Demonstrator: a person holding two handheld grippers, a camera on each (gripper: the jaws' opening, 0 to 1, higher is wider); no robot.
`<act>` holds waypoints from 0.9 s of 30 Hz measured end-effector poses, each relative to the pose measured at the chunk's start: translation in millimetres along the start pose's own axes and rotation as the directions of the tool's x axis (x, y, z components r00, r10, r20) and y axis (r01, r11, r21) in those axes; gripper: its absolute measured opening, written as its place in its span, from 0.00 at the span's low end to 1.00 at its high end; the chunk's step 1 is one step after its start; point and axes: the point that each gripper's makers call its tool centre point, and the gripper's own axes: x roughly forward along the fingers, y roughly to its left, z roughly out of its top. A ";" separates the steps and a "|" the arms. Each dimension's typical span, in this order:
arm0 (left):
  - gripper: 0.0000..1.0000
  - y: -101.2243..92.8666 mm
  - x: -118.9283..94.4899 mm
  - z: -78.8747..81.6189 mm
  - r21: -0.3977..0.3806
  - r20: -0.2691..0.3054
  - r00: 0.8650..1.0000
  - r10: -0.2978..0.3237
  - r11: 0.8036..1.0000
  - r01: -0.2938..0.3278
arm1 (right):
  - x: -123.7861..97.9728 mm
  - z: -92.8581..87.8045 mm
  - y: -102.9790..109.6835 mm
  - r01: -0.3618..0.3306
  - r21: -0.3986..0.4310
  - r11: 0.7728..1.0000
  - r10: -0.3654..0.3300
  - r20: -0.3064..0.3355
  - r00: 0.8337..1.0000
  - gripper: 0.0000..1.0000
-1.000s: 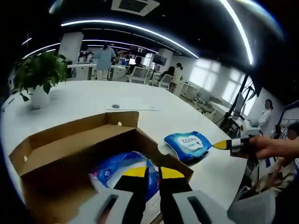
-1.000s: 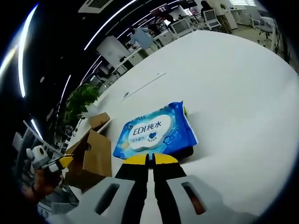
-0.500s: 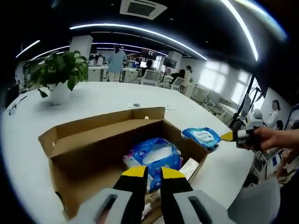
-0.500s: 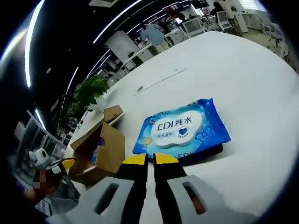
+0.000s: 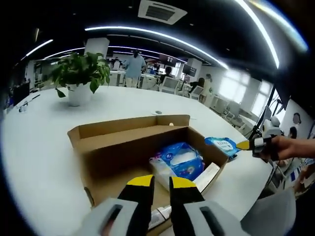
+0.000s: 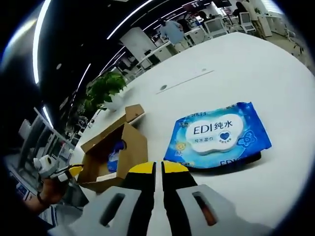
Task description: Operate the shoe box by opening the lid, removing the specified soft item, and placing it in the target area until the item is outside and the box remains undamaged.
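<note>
**Wipes pack out on the table, box open beside it**

While the cardboard shoe box (image 5: 142,147) stands open mid-frame in the left gripper view, a soft blue pack (image 5: 179,160) lies inside, just above the left gripper (image 5: 156,180), whose jaws are nearly shut on nothing. In the right gripper view, the glossy blue wipes pack (image 6: 219,135) lies flat on the white table (image 6: 256,73), upper right of the right gripper (image 6: 158,167), long axis across the frame. That gripper, nearly shut and empty, is the nearer one.
</note>
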 end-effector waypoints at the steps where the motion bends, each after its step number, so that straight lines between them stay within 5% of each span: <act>1: 0.12 0.9 -2.2 -1.9 0.000 0.000 1.000 0.003 1.000 -0.003 | 1.5 -0.5 5.3 -0.009 -0.010 1.000 0.009 -0.005 1.000 0.04; 16: 0.14 11.9 -22.1 -12.3 -0.026 0.013 1.000 0.027 0.999 -0.027 | 22.2 -8.3 49.5 -0.087 -0.091 0.992 0.081 -0.063 0.995 0.07; 27: 0.20 12.6 -32.5 -8.8 0.003 0.028 0.999 0.028 1.000 -0.028 | 41.3 -18.9 86.1 -0.171 -0.213 0.962 0.141 -0.150 0.979 0.12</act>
